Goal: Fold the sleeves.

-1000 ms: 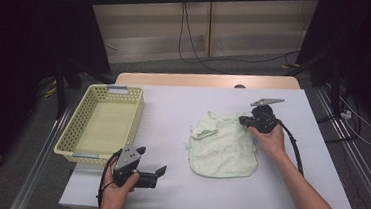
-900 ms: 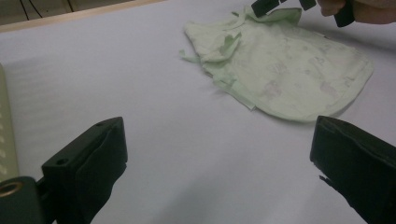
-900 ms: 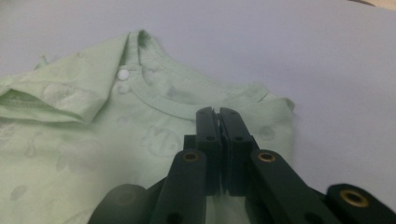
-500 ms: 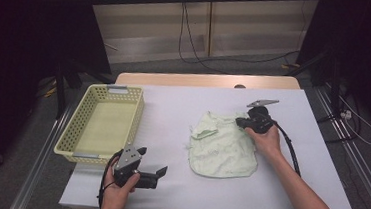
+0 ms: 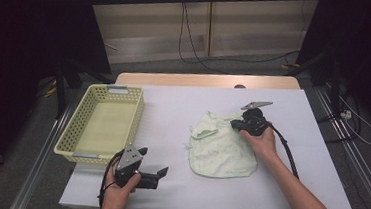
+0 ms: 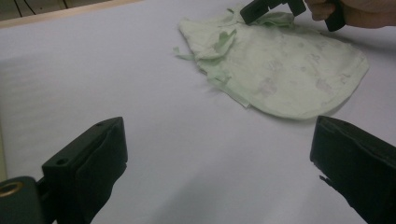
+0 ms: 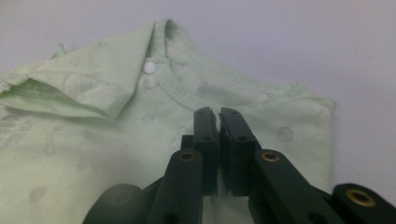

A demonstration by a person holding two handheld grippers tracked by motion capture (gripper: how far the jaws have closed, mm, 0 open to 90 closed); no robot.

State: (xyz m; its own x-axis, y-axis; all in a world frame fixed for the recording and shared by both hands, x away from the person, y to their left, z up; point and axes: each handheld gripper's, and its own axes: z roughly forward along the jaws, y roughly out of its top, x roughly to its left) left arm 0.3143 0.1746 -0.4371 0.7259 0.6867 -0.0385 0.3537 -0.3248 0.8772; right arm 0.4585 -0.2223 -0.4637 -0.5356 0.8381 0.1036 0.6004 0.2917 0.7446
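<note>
Garment (image 5: pixel 222 150): pale green baby top, spread flat on the right half of the counter (image 5: pixel 183 104), one flap folded over at its left edge.
Right gripper (image 5: pixel 235 123): at the garment's upper right edge, jaws closed together; whether cloth is pinched between them I cannot tell.
Left gripper (image 5: pixel 163 172): near the counter's front edge, well apart from the garment, jaws wide open over bare counter, holding nothing.
Basket (image 5: pixel 84 121): yellow plastic, on the counter's left side, just beyond the left gripper.
Counter: white top, wooden strip at the far edge.
Room: dim, cables (image 5: pixel 193 45) on the grey floor beyond.
</note>
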